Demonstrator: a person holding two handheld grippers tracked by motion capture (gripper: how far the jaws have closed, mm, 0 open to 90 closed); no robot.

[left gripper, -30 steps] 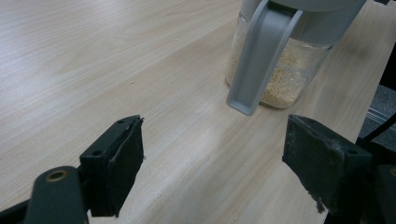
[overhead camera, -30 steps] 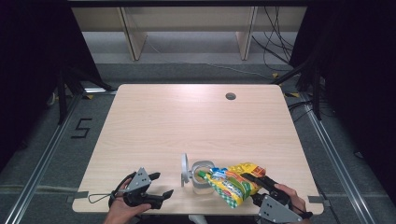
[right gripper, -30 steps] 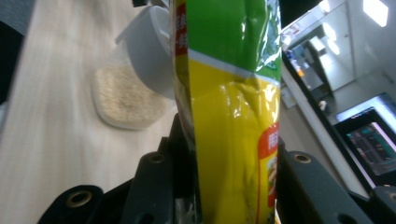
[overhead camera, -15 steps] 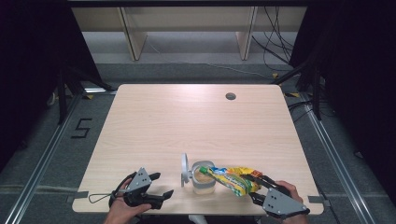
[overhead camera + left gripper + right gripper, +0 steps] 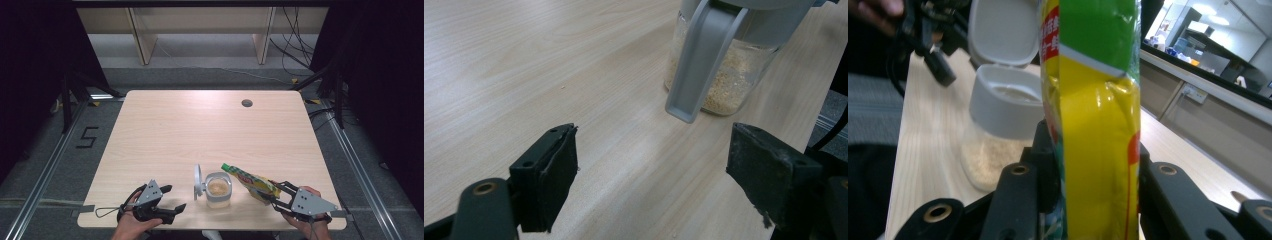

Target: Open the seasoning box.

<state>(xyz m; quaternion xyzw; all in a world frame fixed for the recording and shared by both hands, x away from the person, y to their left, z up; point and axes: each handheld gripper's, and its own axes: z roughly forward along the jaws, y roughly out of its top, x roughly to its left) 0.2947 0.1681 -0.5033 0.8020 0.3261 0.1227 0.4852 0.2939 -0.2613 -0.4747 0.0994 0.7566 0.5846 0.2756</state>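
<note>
right gripper [image 5: 272, 196]: clamped on the yellow-green snack pouch [image 5: 250, 181], near the table's front edge, right of the jar; a hand [image 5: 306, 220] holds it from below. In the right gripper view the pouch [image 5: 1093, 110] stands upright between the black jaws, pads pressing both its sides.
pouch: green top end tilted up and left toward the jar's mouth, close to its rim, not clearly touching; lower end pinched in the jaws, off the table.
jar [image 5: 218, 189]: clear container with a grey collar, standing upright on the wooden table [image 5: 200, 130] near the front edge, between the two grippers. Pale granules inside, roughly half full [image 5: 724, 75].
lid [image 5: 198, 181]: grey flip lid, swung open, standing up on the jar's left side; still hinged on.
left gripper [image 5: 170, 200]: jaws wide apart, nothing between them, resting low at the table's front left; the jar is just beyond the fingertips in the left gripper view. Held by a hand [image 5: 131, 222].
table: bare light wood, one round cable hole [image 5: 246, 103] at the far right.
</note>
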